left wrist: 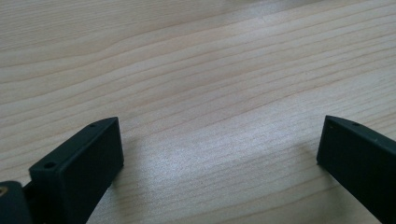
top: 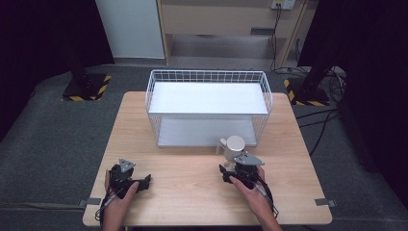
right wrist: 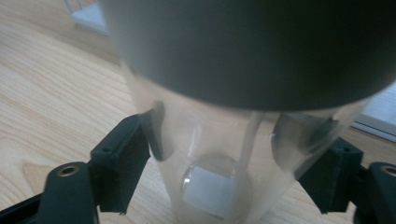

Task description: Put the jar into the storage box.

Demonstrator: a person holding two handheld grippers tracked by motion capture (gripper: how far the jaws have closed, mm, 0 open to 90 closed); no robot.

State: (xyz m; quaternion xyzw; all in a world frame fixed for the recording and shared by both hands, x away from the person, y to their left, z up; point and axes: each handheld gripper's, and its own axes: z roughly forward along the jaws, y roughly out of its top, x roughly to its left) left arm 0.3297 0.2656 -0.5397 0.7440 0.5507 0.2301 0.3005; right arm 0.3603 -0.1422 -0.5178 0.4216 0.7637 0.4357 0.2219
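Observation:
A clear cup with a pale grey lid and a small side handle stands on the wooden table, just in front of the white wire rack. My right gripper reaches it from the near side. In the right gripper view the cup stands between the two black jaws, and both pads press on its clear wall under the lid. My right gripper is shut on it. At the near left of the table my left gripper rests low. Its jaws are wide apart over bare wood, so my left gripper is open.
The wire rack has a white upper shelf and a lower shelf, open toward me. Black stands with yellow-striped bases sit on the floor at back left and back right. Cables trail on the floor to the right.

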